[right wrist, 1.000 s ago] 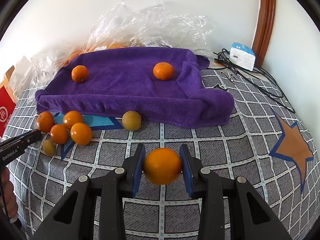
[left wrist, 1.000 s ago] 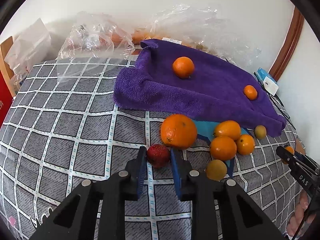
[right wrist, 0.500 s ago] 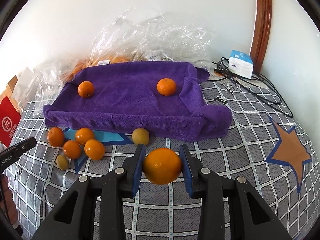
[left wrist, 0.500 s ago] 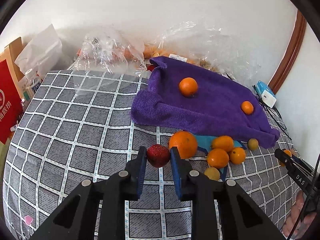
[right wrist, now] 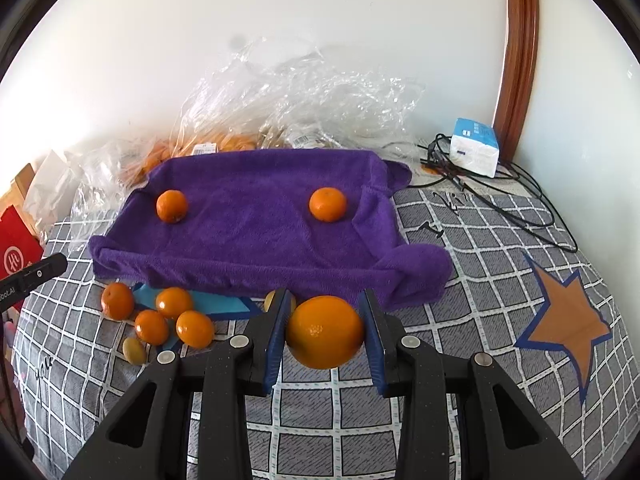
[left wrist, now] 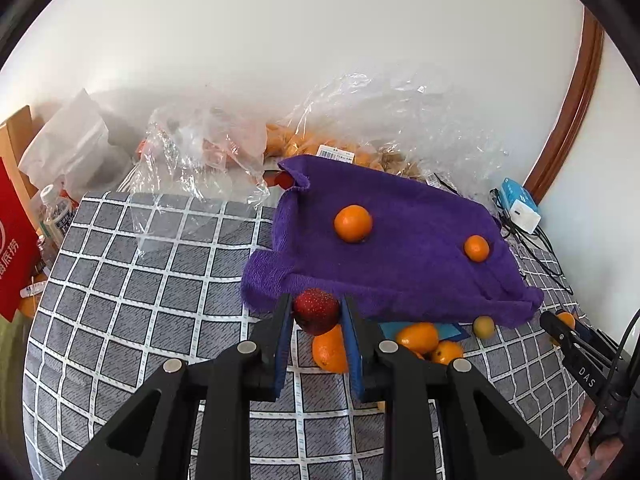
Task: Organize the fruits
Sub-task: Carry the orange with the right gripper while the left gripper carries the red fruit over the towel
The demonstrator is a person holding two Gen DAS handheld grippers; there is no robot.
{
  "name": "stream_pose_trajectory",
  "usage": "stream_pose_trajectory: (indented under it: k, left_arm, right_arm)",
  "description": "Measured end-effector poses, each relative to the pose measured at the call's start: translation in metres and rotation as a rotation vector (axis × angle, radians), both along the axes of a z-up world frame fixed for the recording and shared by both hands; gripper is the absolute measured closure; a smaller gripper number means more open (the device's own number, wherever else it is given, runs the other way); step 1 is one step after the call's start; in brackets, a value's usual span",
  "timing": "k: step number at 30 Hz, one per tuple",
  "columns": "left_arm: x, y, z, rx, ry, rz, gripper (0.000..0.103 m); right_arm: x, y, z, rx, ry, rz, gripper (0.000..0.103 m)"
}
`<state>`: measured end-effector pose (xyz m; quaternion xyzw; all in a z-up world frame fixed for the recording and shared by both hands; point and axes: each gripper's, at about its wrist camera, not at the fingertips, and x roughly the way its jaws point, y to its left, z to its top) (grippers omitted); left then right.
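Surface: a grey checked bedcover [right wrist: 460, 300] with white grid lines and an orange star [right wrist: 568, 316], set against a white wall [left wrist: 280, 60].
Towel: a purple towel [right wrist: 256, 236] lies spread on the cover, its edges turned up; two small oranges sit on it well apart, one to the left [right wrist: 171, 205] and one to the right [right wrist: 328, 204].
Loose fruit: a cluster of small oranges [right wrist: 160, 314] lies on the cover just in front of the towel's near-left edge, with a small yellow-green fruit [right wrist: 134, 351] beside them.
Left gripper [left wrist: 316, 314]: closed tight on a red bumpy-skinned fruit [left wrist: 316, 310], held clear of the cover with the towel's near edge behind it; one larger orange [left wrist: 330, 350] lies on the cover below.
Right gripper [right wrist: 325, 332]: pads pressed on both sides of a large orange [right wrist: 325, 332], held in front of the towel's near edge.
Background: crumpled clear plastic bags [right wrist: 296, 104] holding more orange fruit lie behind the towel along the wall.
Right side: a blue-and-white box [right wrist: 476, 146] and black cables [right wrist: 512, 200] lie near a brown wooden frame [right wrist: 520, 48].
Left side: a red bag [left wrist: 14, 240] and a plastic bottle [left wrist: 56, 212] stand beside the bed.
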<state>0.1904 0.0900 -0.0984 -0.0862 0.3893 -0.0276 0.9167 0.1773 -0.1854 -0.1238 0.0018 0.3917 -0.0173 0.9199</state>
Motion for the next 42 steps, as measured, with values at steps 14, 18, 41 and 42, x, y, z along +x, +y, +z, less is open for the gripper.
stream_pose_trajectory:
  k: [14, 18, 41, 42]
  left_arm:
    - [0.050, -0.007, 0.003, -0.007, -0.002, -0.008, 0.080]
    - [0.068, -0.010, -0.004, -0.010, 0.011, -0.010, 0.080]
    - [0.107, -0.020, -0.060, -0.042, 0.105, -0.043, 0.080]
    - [0.108, -0.020, -0.061, -0.047, 0.106, -0.045, 0.080]
  right_arm:
    - [0.045, -0.010, 0.006, -0.016, -0.017, -0.020, 0.068]
    - [0.062, -0.009, 0.001, -0.018, -0.013, -0.022, 0.068]
    - [0.112, 0.012, -0.061, -0.012, 0.116, 0.009, 0.068]
    - [0.113, 0.012, -0.063, -0.010, 0.119, 0.010, 0.068]
